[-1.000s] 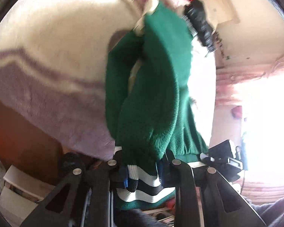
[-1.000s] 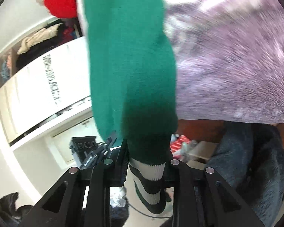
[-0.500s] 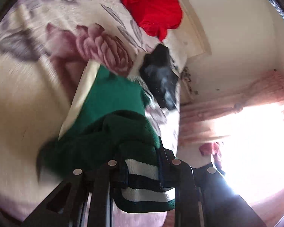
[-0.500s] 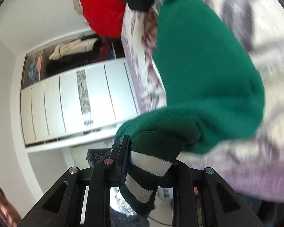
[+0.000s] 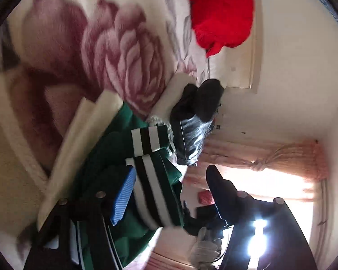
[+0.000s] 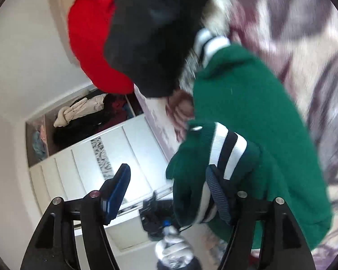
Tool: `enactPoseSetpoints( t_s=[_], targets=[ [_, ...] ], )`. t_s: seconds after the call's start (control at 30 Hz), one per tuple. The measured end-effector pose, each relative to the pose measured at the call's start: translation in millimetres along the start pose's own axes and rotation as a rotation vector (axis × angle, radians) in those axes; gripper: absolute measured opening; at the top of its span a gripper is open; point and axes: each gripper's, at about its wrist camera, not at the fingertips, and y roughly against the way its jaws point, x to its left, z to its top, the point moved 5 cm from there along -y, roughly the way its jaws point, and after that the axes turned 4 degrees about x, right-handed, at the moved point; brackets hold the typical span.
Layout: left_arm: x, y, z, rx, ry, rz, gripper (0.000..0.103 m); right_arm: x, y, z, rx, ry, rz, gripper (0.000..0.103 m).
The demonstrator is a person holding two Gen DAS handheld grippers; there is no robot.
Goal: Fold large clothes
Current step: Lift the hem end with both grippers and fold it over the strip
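A green sweater (image 5: 115,157) with black-and-white striped cuffs (image 5: 149,142) lies bunched on a floral bed cover (image 5: 106,51); it also shows in the right wrist view (image 6: 254,112). My left gripper (image 5: 171,180) is open, its jaws wide apart, with the striped hem (image 5: 153,193) lying loose between them. My right gripper (image 6: 169,175) is open too; its right finger (image 6: 216,191) touches the striped cuff (image 6: 227,150), nothing is pinched.
A red garment (image 5: 220,11) and a black fur-trimmed jacket (image 5: 196,117) lie at the bed's head; both show in the right wrist view (image 6: 90,45) (image 6: 155,29). A white wardrobe (image 6: 97,157) stands beyond. A curtained bright window (image 5: 270,180) is on the right.
Both grippers were shut on the striped cuffs and carried the sweater over the bed. Now both have opened and the sweater lies released on the bed cover.
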Motion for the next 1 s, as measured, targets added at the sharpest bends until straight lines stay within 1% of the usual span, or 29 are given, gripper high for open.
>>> enactPoseSetpoints(
  t_s=[0.07, 0.1, 0.17, 0.23, 0.27, 0.3, 0.33, 0.37, 0.4, 0.43, 0.47, 0.5, 0.53, 0.57, 0.6, 0.63, 0.67, 0.73, 0.8, 0.87, 0.9, 0.93, 1.0],
  targets=[
    [-15.1, 13.5, -8.2, -0.024, -0.129, 0.078, 0.063, 6.2, 13.0, -3.2, -0.012, 0.095, -0.103, 0.076],
    [-22.6, 15.0, -14.3, -0.015, -0.211, 0.128, 0.063, 8.1, 18.2, -8.1, -0.013, 0.152, -0.176, 0.076],
    [-32.1, 3.7, -23.5, 0.018, -0.378, 0.280, 0.063, 6.3, 23.4, -19.8, 0.002, 0.263, -0.337, 0.076],
    [-36.8, -22.3, -35.6, 0.091, -0.545, 0.389, 0.063, -1.7, 25.6, -26.9, -0.001, 0.332, -0.459, 0.076],
    [-33.9, -37.8, -39.8, 0.131, -0.599, 0.430, 0.063, -5.8, 24.0, -30.4, 0.004, 0.365, -0.492, 0.076],
    [-29.7, -54.5, -44.3, 0.172, -0.643, 0.481, 0.063, -11.0, 24.9, -31.8, 0.013, 0.388, -0.506, 0.076],
    [-23.3, -72.3, -47.5, 0.201, -0.682, 0.549, 0.063, -13.6, 21.5, -32.3, 0.025, 0.401, -0.504, 0.076],
    [-17.6, -84.3, -49.4, 0.211, -0.712, 0.609, 0.063, -17.6, 14.6, -33.1, 0.042, 0.415, -0.503, 0.076],
    [-12.9, -92.3, -51.3, 0.211, -0.736, 0.656, 0.063, -25.4, 8.7, -37.0, 0.060, 0.427, -0.518, 0.075],
    [-7.6, -97.7, -49.9, 0.204, -0.737, 0.693, 0.063, -29.1, -2.1, -33.9, 0.078, 0.438, -0.535, 0.074],
    [-3.1, -101.4, -44.2, 0.189, -0.724, 0.724, 0.063, -33.4, -13.5, -31.0, 0.097, 0.459, -0.555, 0.060],
    [0.1, -100.1, -35.8, 0.154, -0.704, 0.755, 0.062, -36.1, -23.4, -28.0, 0.107, 0.484, -0.587, 0.037],
    [3.5, -93.2, -22.9, 0.094, -0.672, 0.786, 0.063, -37.1, -28.7, -25.9, 0.101, 0.512, -0.653, 0.028],
    [8.0, -83.8, -9.7, 0.048, -0.611, 0.790, 0.063, -38.1, -30.2, -18.6, 0.077, 0.517, -0.683, 0.023],
    [12.9, -73.0, 2.3, 0.016, -0.527, 0.756, 0.063, -42.7, -28.8, -8.1, 0.051, 0.477, -0.686, 0.021],
    [18.0, -60.5, 12.9, -0.010, -0.422, 0.699, 0.062, -48.5, -24.3, -0.8, 0.032, 0.423, -0.693, 0.020],
    [18.0, -54.6, 16.0, -0.021, -0.383, 0.660, 0.062, -56.3, -20.4, 6.6, 0.025, 0.361, -0.688, 0.020],
    [10.3, -43.7, 14.1, -0.031, -0.350, 0.575, 0.061, -59.7, -17.8, 8.0, 0.041, 0.335, -0.674, 0.020],
    [-1.5, -41.2, 3.8, -0.004, -0.372, 0.500, 0.063, -54.7, -14.9, 4.0, 0.065, 0.364, -0.667, 0.022],
    [-10.7, -46.4, -6.7, 0.029, -0.425, 0.494, 0.063, -47.0, -7.6, -1.7, 0.087, 0.398, -0.654, 0.023],
    [-13.0, -51.9, -10.8, 0.044, -0.463, 0.514, 0.063, -42.4, -3.6, -4.8, 0.093, 0.426, -0.657, 0.023],
    [-15.2, -55.5, -15.1, 0.048, -0.519, 0.561, 0.063, -37.9, -0.2, -7.1, 0.096, 0.457, -0.661, 0.023],
    [-15.1, -69.4, -13.8, 0.048, -0.607, 0.639, 0.062, -30.6, 4.3, -9.0, 0.094, 0.521, -0.689, 0.025]
  ],
)
